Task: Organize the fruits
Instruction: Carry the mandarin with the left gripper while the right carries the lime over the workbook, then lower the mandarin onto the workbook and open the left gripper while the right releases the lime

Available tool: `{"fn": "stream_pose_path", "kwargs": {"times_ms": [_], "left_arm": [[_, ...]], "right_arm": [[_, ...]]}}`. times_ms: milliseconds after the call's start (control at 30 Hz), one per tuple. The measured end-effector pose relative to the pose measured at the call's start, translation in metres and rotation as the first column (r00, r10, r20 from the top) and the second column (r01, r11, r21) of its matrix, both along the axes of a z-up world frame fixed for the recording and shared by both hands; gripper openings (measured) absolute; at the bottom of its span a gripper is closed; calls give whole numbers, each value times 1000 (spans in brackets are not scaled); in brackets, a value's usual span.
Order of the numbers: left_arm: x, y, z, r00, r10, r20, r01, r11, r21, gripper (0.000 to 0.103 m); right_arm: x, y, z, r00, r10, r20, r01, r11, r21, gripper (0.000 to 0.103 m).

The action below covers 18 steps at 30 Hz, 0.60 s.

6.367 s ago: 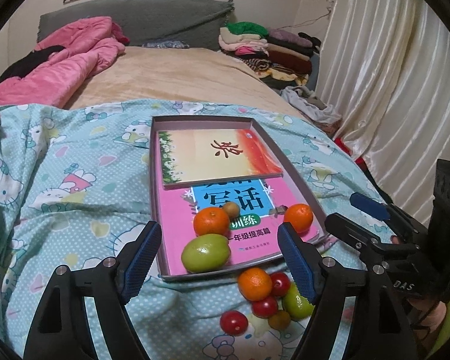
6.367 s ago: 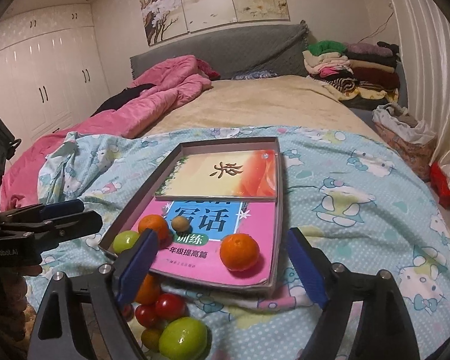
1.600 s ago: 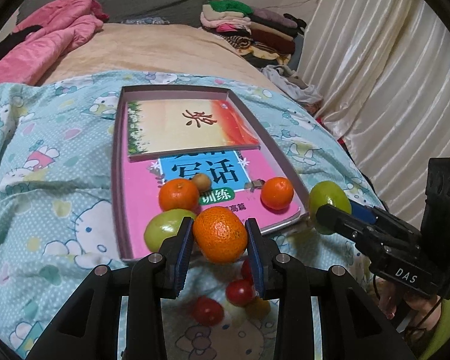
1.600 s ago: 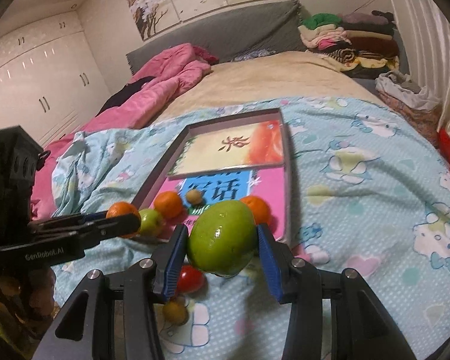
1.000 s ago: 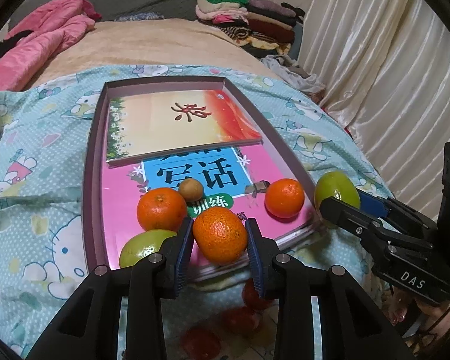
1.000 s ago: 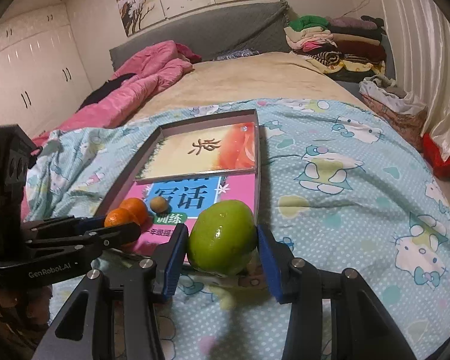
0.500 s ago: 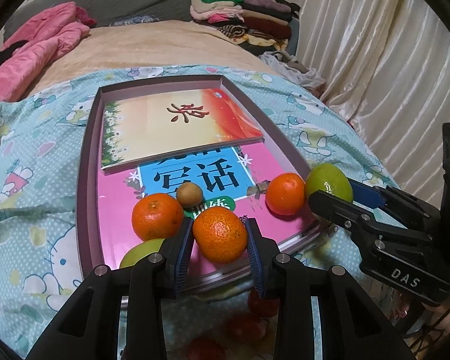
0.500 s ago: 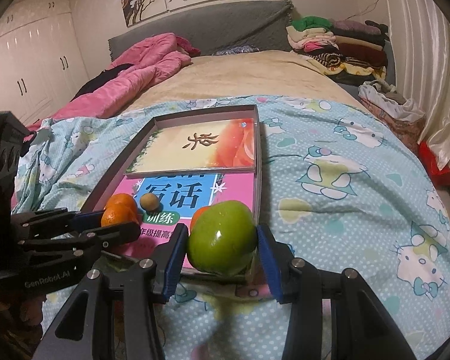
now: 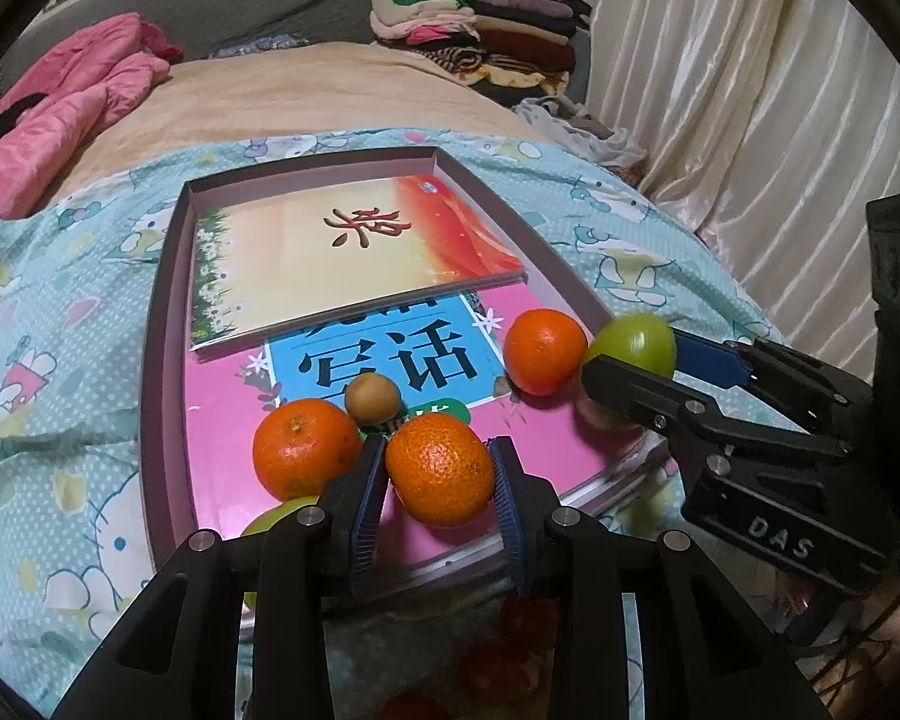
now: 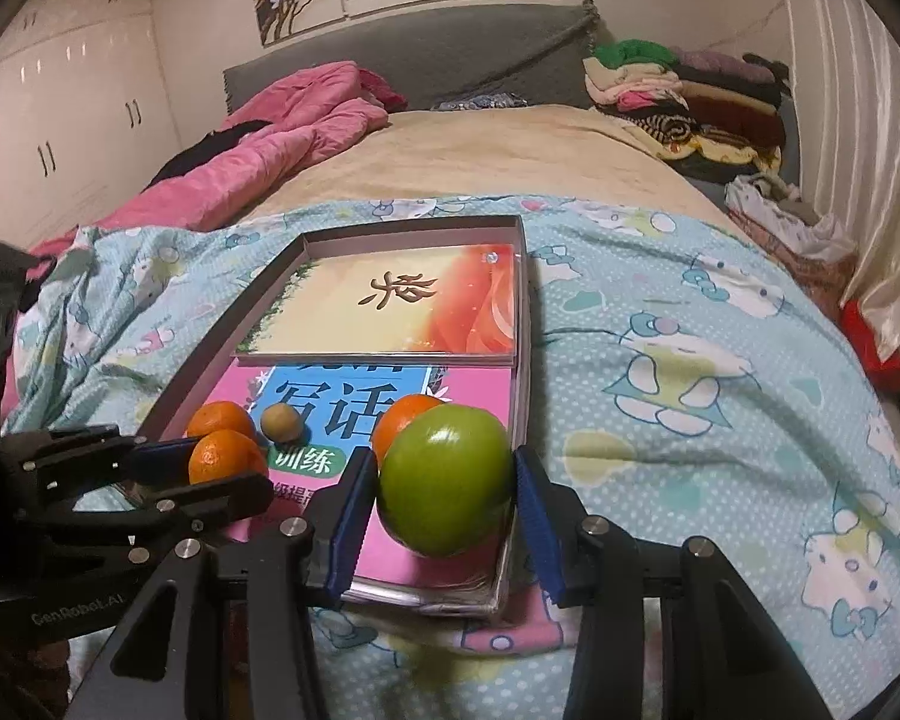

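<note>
Left wrist view: an orange is being gripped by the left claw over the tray's 6 o'clock edge. A green fruit is being squeezed tighter by the right claw at 5 o'clock. Lowering and releasing are judged to be called for next.

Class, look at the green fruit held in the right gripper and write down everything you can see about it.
The green fruit is round, smooth and glossy, yellow-green with a light highlight on top, and looks unblemished. It sits between the blue ribbed pads of the right gripper, whose jaws are closing slightly on it. It hangs above the near right corner of the shallow box, over the pink book cover. Just behind it lies an orange, partly hidden. The left wrist view shows it blurred.
</note>
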<state>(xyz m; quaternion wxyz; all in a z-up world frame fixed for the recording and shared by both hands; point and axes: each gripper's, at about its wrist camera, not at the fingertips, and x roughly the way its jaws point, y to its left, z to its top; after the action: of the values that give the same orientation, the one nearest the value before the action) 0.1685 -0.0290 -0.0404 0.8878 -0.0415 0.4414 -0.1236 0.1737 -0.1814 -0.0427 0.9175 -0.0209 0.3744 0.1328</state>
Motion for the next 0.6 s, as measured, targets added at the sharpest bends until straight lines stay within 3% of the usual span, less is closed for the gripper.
{"fn": "stream_pose_path", "kwargs": {"times_ms": [67, 267, 600], "left_arm": [[1, -1, -1, 1000, -6, -5, 6, 1000, 3, 35], [-1, -5, -3, 1000, -22, -3, 22, 1000, 11, 35], [-3, -8, -3, 999, -36, 0, 36, 999, 19, 35]], "right_arm": [[-1, 2, 1, 1000, 15, 3, -15, 1000, 1, 40], [-4, 5, 1, 999, 30, 15, -30, 999, -31, 40], [-6, 1, 1, 1000, 14, 8, -14, 1000, 12, 40]]}}
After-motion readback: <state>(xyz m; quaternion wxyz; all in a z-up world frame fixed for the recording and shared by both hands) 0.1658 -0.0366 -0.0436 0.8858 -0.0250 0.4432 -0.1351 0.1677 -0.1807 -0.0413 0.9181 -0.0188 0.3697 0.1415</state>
